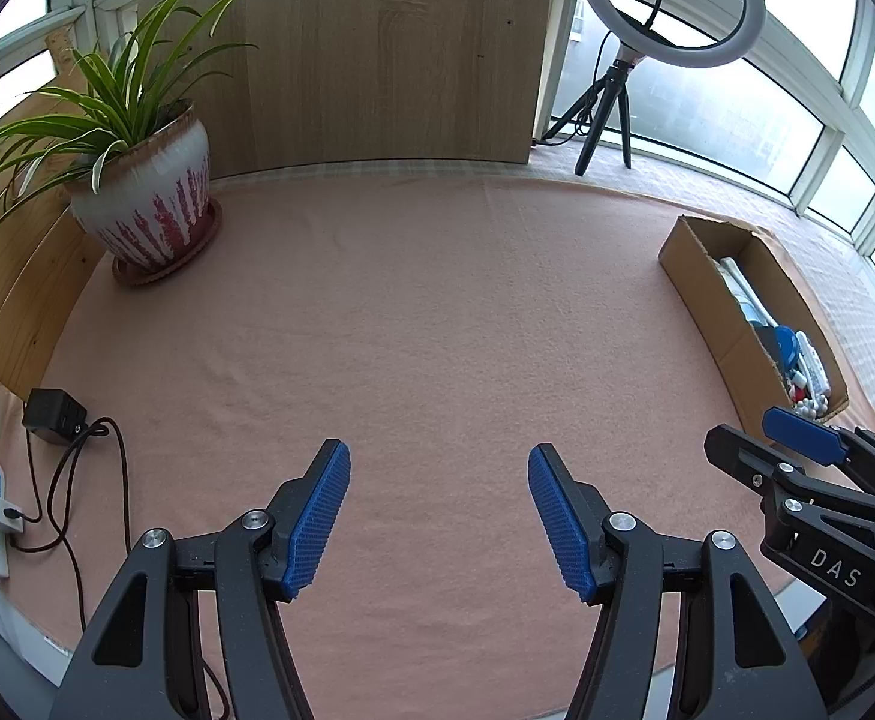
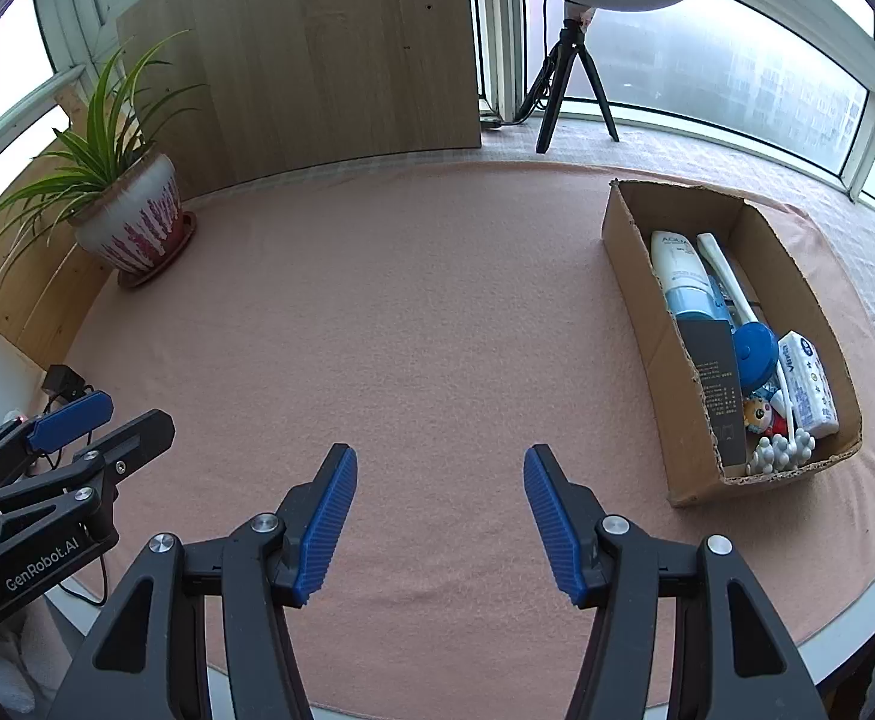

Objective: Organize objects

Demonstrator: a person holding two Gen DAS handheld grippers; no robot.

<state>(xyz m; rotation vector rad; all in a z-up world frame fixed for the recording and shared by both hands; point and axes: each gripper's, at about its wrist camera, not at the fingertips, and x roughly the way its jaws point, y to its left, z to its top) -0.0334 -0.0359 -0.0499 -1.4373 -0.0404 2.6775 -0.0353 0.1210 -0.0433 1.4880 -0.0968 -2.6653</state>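
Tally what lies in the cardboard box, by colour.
In the box:
White: 4 (tube, spatula, tissue pack, massager)
Blue: 1 (lid)
Black: 1 (carton)
Multicoloured: 1 (toy)
Total: 7 visible

We see windows [image 1: 737, 120] at upper right, a wood panel [image 1: 377, 48] top centre, a ring light [image 1: 671, 6] beside it.

Both tongs [image 1: 439, 519] [image 2: 440, 519] agape, empty, angled downward
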